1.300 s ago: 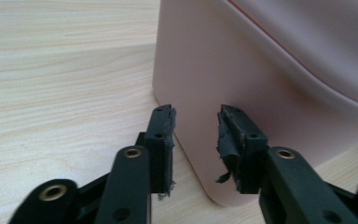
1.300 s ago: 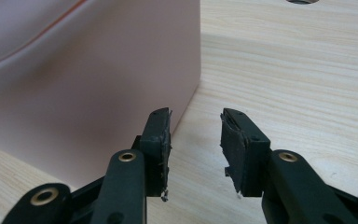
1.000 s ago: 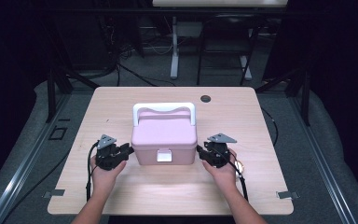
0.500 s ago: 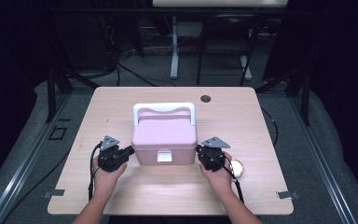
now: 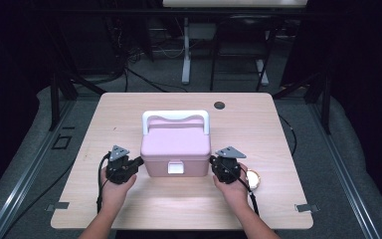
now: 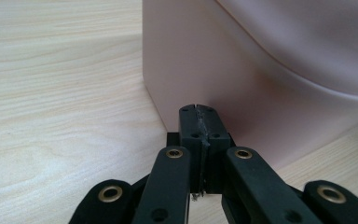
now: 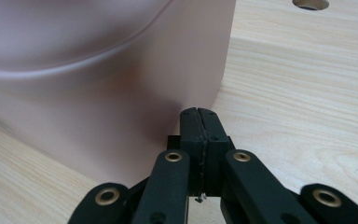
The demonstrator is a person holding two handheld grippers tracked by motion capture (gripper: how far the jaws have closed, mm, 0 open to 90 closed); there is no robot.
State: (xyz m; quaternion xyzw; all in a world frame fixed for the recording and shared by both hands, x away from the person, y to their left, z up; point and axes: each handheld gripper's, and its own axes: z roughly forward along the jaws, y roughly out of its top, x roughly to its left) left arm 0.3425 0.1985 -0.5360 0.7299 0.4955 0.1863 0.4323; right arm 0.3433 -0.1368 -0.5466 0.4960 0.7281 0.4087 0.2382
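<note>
Pink plastic box [image 5: 175,149] sits near the middle of the table [image 5: 278,129], and I hold one gripper at each of its lower sides. My left gripper [image 5: 138,161] points at the box's left wall, tips right at the near left corner; whether they touch the plastic I cannot tell. In the left gripper view its jaws [image 6: 199,122] are pressed flat together with nothing between them, having just finished closing. My right gripper [image 5: 213,162] mirrors it at the box's right wall, again close against the plastic, and its jaws [image 7: 199,123] are likewise squeezed together on nothing after closing within the last moment.

The box is smooth, matte, pale pink, with rounded corners and a lid that overhangs the body in a soft curved lip. A white handle [image 5: 175,116] arches over the back of the lid, and a small white latch [image 5: 175,168] sits at the centre of the front wall. The lid is down, so the inside is hidden.

The table is light wood-grain laminate, with a dark round cable hole [image 5: 219,105] beyond the box's back right corner. A small pale round object [image 5: 253,179] lies just right of my right hand [image 5: 235,188].
</note>
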